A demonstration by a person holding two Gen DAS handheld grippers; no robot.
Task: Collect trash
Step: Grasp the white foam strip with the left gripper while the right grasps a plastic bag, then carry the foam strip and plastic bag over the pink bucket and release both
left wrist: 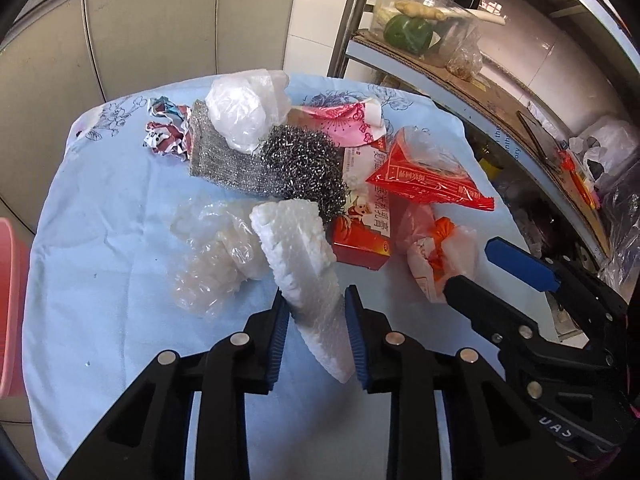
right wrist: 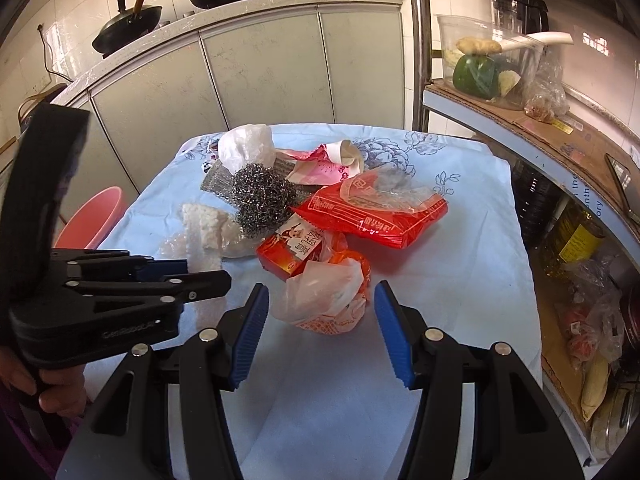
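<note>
On the tabletop [left wrist: 100, 240], covered by a light blue floral cloth, sits a loose pile of trash. Left gripper [left wrist: 318, 312] has its blue pads against both sides of a white bubble-wrap piece [left wrist: 304, 256], jaws narrowed onto its lower tapered end; the piece sticks up and away from the gripper toward the pile. Beside it to the left lies crumpled clear plastic film [left wrist: 212, 252]. Behind it a steel wool scrubber [left wrist: 304, 164] rests on a grey metallic mesh cloth [left wrist: 216, 160], with a white plastic bag [left wrist: 244, 108] on top of the cloth and a crumpled printed wrapper [left wrist: 168, 132] at the far left. Pink paper packaging [left wrist: 344, 120] lies at the back. Red carton [left wrist: 360, 236] with printed characters sits just right of the bubble wrap, a red snack packet [left wrist: 428, 176] overlapping it. Orange-and-white plastic bag [right wrist: 324, 296] lies nearest the right gripper [right wrist: 322, 332], whose jaws stand wide apart on either side of the bag, pads not touching it, nothing held. From the right wrist view a hand [right wrist: 44, 392] grips the left gripper's handle at lower left. Pink basin [right wrist: 96, 216] shows past the tabletop's left edge. Metal shelf [right wrist: 520, 120] to the right carries cardboard, a green pepper [right wrist: 476, 72] and a clear container. Woks sit on the far counter.
</note>
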